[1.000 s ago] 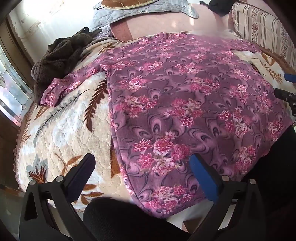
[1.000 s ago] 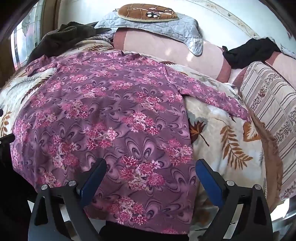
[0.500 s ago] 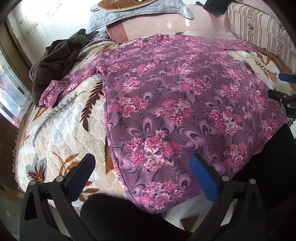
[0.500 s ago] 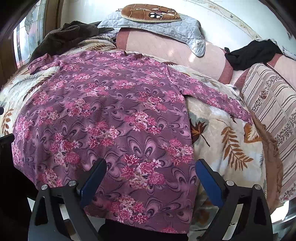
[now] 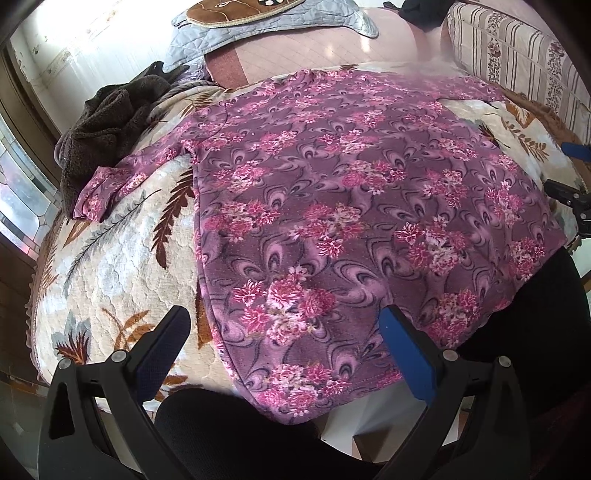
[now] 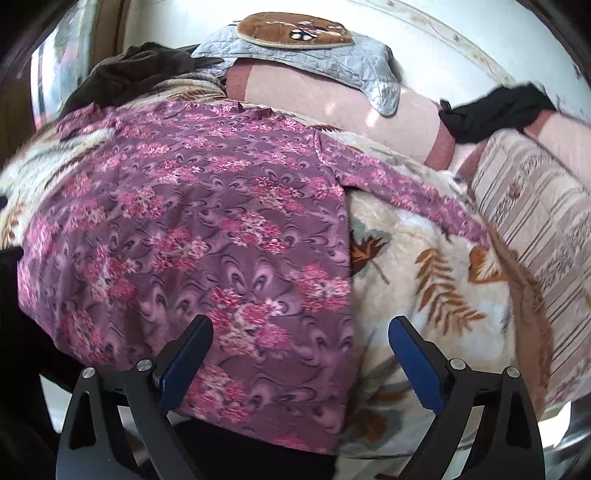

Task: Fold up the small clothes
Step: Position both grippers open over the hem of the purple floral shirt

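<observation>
While spread flat across the bed [image 5: 110, 258], purple floral top [image 5: 351, 206] lies face up on cream leaf-print blanket [image 6: 424, 266], hem hanging over near edge of bed, neckline pointing toward far end. Left sleeve [image 5: 122, 181] stretched out from top's body onto blanket, cuff ending just beside brown fleece garment [image 5: 107, 125]. Right sleeve [image 6: 406, 192] angled out from top's body toward striped cushion [image 6: 535, 221], lying flat on blanket. Pink bolster [image 6: 332, 96] beyond top's neckline, against wall; grey quilted cover [image 6: 314, 59] draped over it, brown oval mat [image 6: 295, 31] on that. Black cloth [image 6: 495, 110] bunched on far end of bolster, well apart from top. Dark clothed legs at near edge, partly under top's hem.

Left gripper [image 5: 284, 343] over top's lower left corner, fingers [image 5: 162, 347] wide apart, nothing between them; one finger over bare blanket beside top's side seam, other over the fabric. Touching fabric or not: cannot tell. Right gripper [image 6: 299, 354] over top's lower right corner, fingers [image 6: 417, 365] also spread wide, holding nothing; one over fabric, other over blanket beside top's edge. Right view motion-blurred. Tip of right gripper visible in left view at top's far side edge.
</observation>
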A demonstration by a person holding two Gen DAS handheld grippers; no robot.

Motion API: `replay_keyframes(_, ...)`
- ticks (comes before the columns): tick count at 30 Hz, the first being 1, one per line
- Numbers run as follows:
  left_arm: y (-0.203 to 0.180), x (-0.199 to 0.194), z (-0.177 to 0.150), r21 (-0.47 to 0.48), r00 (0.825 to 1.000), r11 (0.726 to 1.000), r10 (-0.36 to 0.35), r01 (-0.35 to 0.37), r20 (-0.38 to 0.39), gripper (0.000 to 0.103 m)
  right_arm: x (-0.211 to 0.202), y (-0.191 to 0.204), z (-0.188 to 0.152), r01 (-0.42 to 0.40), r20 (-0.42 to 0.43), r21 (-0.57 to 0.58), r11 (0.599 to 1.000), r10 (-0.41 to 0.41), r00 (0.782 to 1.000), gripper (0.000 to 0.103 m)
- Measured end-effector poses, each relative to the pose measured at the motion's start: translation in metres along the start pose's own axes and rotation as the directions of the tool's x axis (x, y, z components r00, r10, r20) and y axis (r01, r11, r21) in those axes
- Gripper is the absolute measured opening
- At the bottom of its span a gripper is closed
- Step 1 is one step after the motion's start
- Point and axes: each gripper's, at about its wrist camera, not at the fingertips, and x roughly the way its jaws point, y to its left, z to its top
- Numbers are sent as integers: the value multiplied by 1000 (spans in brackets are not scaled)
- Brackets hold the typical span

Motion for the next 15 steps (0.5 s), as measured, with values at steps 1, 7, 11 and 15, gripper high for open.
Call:
replay_keyframes(1, -1, 0, 0, 0, 1000, 1000, 0, 0, -1, 103, -1, -1, 0, 0, 3, -24, 1000, 0, 1000, 96)
replay_keyframes(7, -2, 4, 2, -18, 1000, 1000, -5, 5, -14, 103, 4, -11, -3, 6, 0, -8, 1000, -6, 1000, 96)
replay_keyframes(11, 3, 6, 5, -46, 999, 999, -13, 12, -29, 103, 9, -10, -6, -12, -3, 46, 999, 12, 1000, 96)
replay_keyframes(15, 8, 5, 8, -66, 1000, 998, 2, -4, -28, 103, 9, -8, -6, -19, 5, 64, 998, 19, 1000, 96)
